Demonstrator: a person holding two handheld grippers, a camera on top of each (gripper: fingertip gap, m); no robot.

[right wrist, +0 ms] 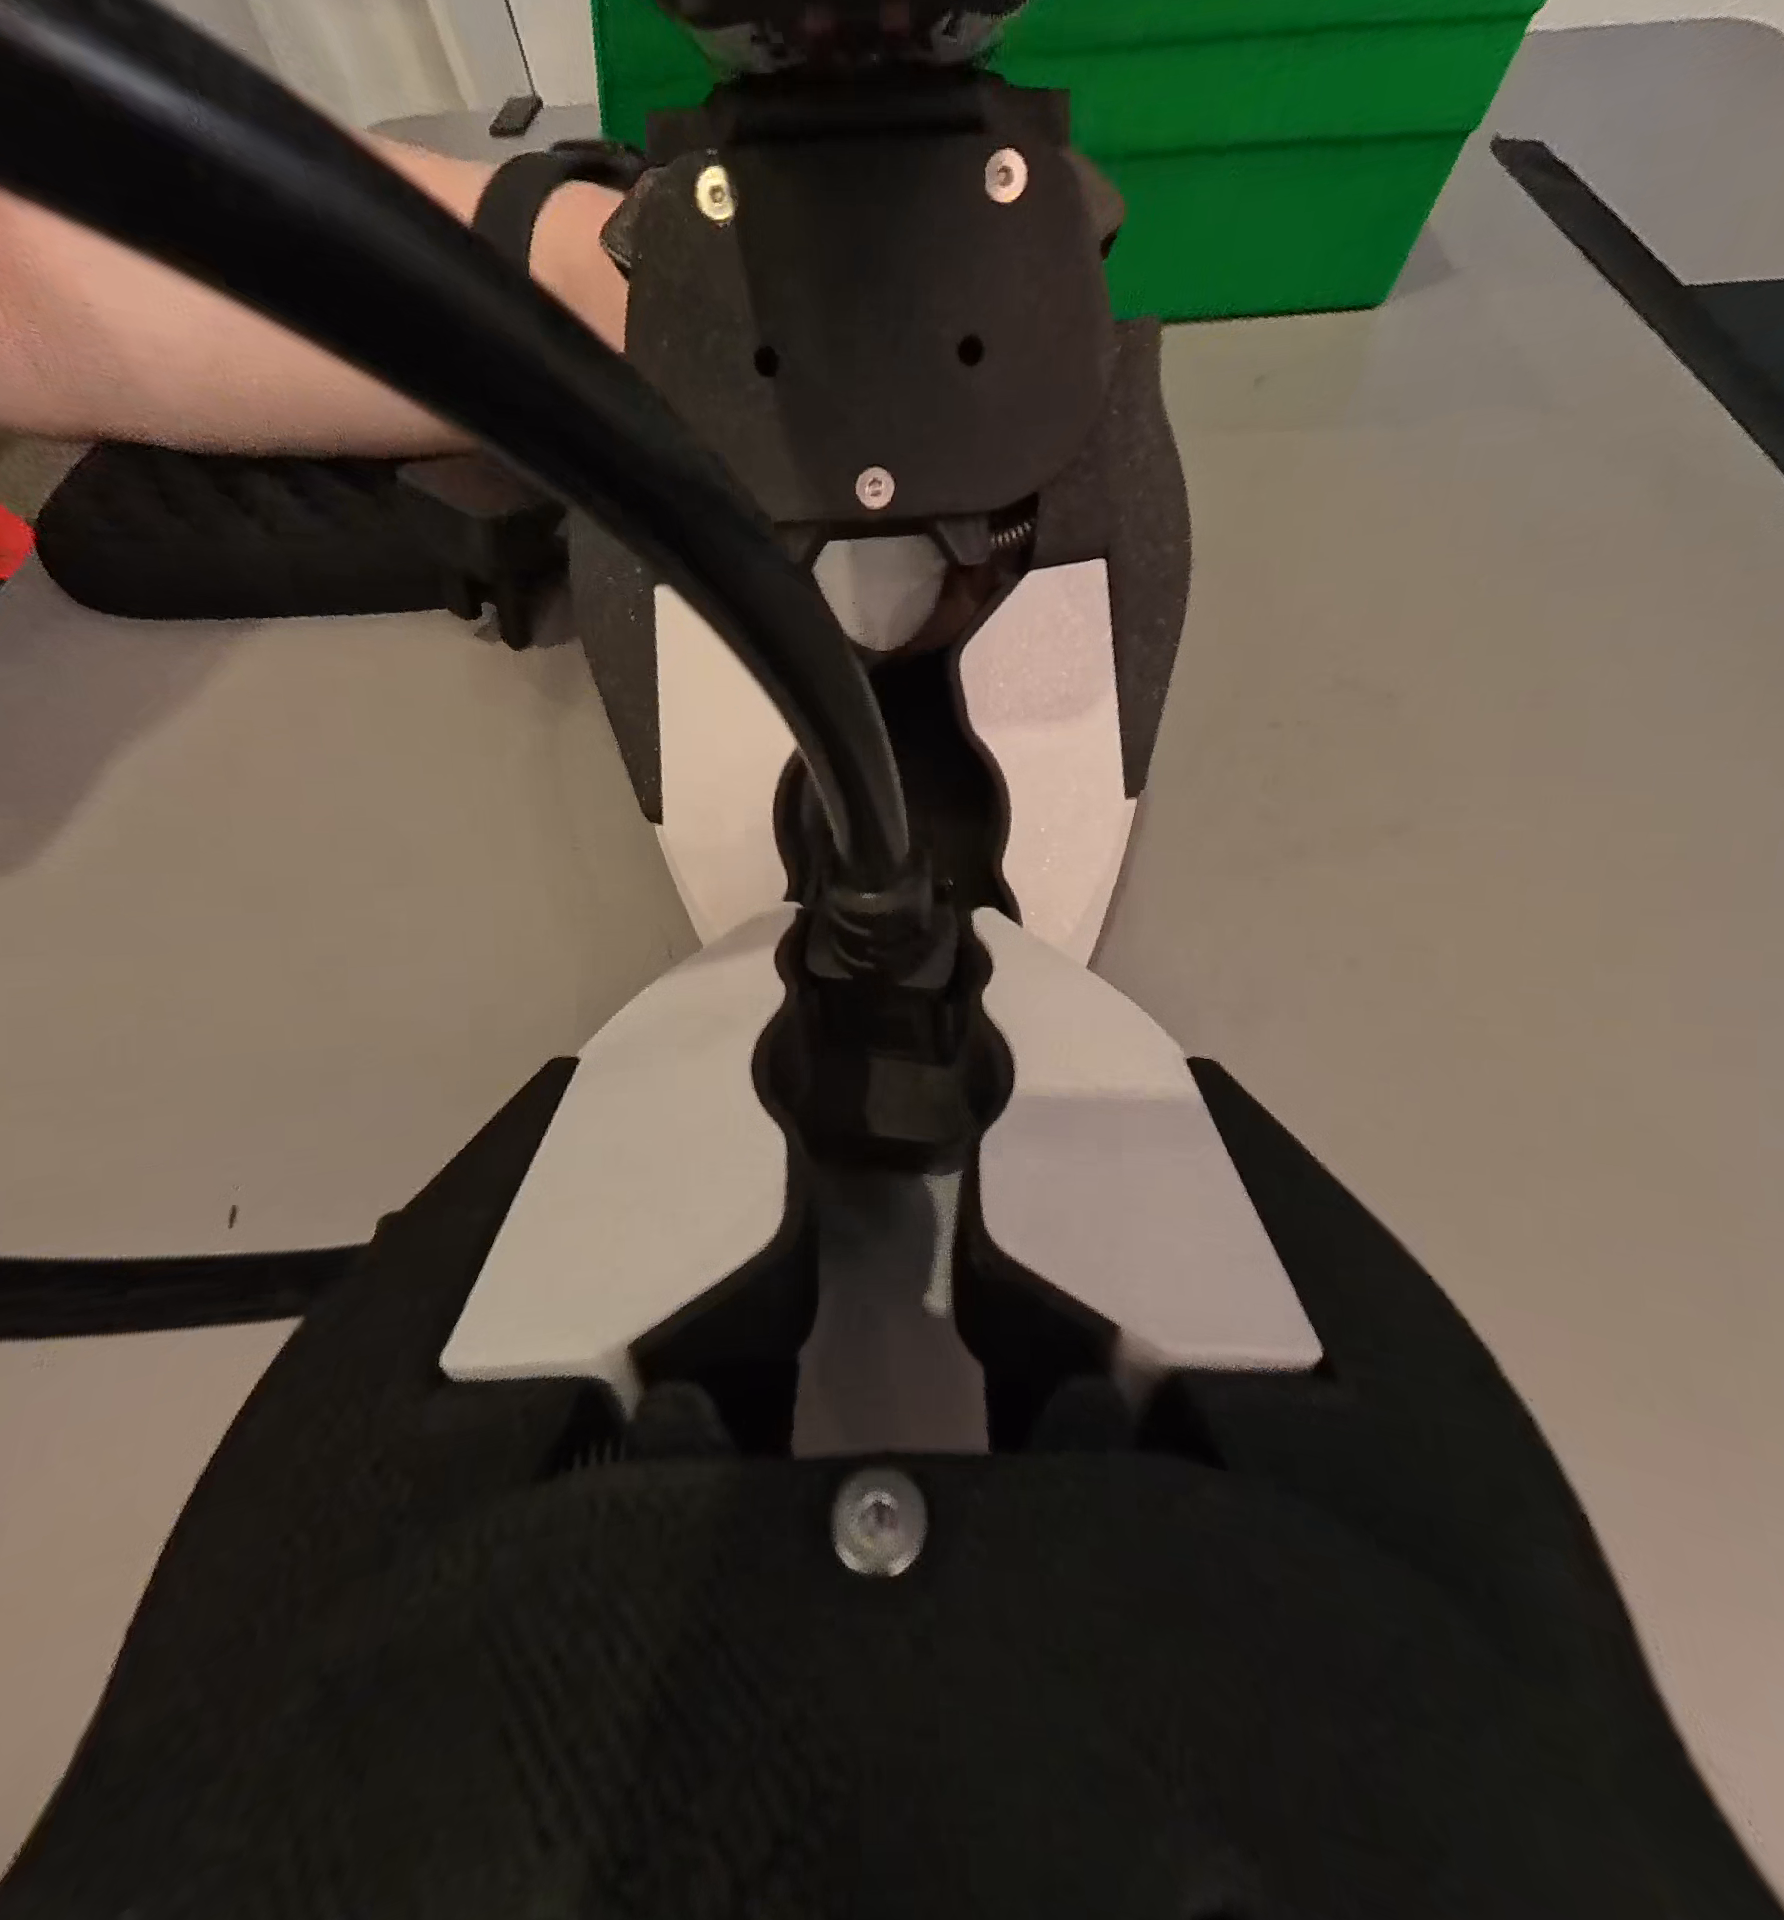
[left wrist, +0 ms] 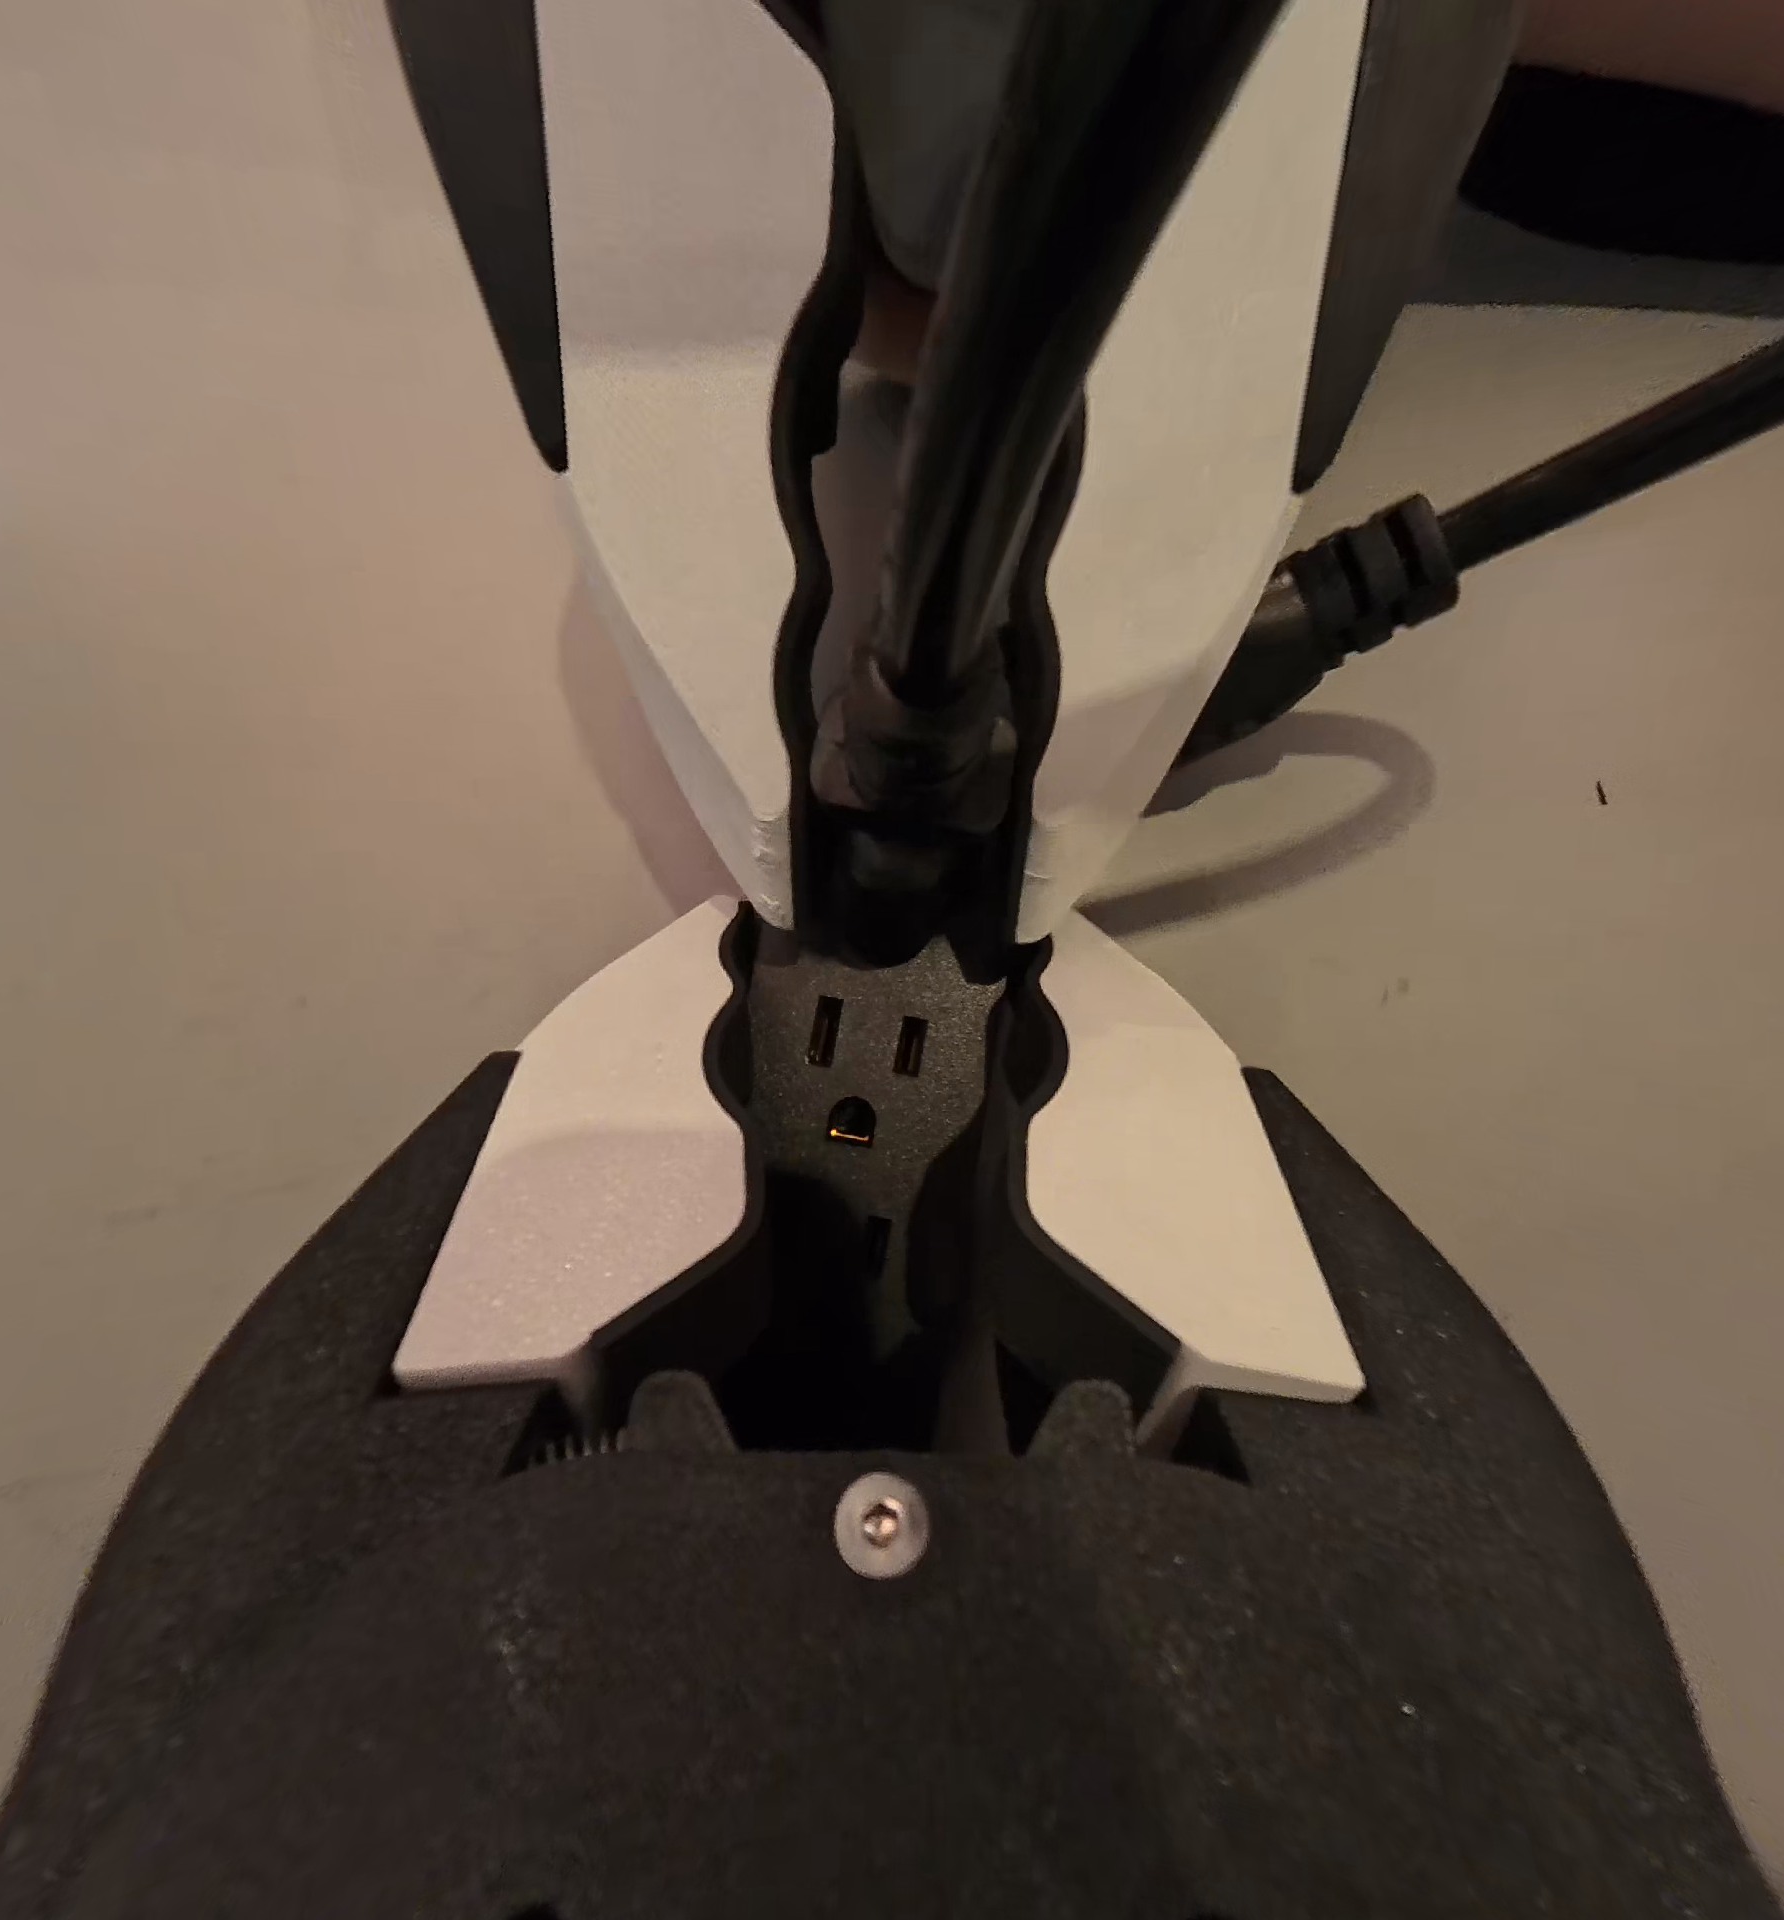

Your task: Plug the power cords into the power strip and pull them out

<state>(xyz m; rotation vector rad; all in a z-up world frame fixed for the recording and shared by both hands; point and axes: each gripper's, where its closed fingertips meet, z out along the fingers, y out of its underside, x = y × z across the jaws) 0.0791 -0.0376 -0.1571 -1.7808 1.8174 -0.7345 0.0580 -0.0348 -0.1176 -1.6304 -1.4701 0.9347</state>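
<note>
Two hand-held grippers meet tip to tip over a black power strip [left wrist: 872,1081] on a pale table [left wrist: 192,831]. Left gripper [left wrist: 883,940] pinches the strip at its sides; an empty 3-hole outlet [left wrist: 860,1070] shows btwn its white fingers [left wrist: 597,1122]. Right gripper [right wrist: 883,940], opposite, is clamped on a black plug [right wrist: 883,997] just past that outlet; whether the plug is seated can't be told. Its cord [right wrist: 431,343] arcs up and away from the strip. A 2nd plug [left wrist: 1324,613] lies on the table right of the strip. Green bin [right wrist: 1231,135] sits beyond.
</note>
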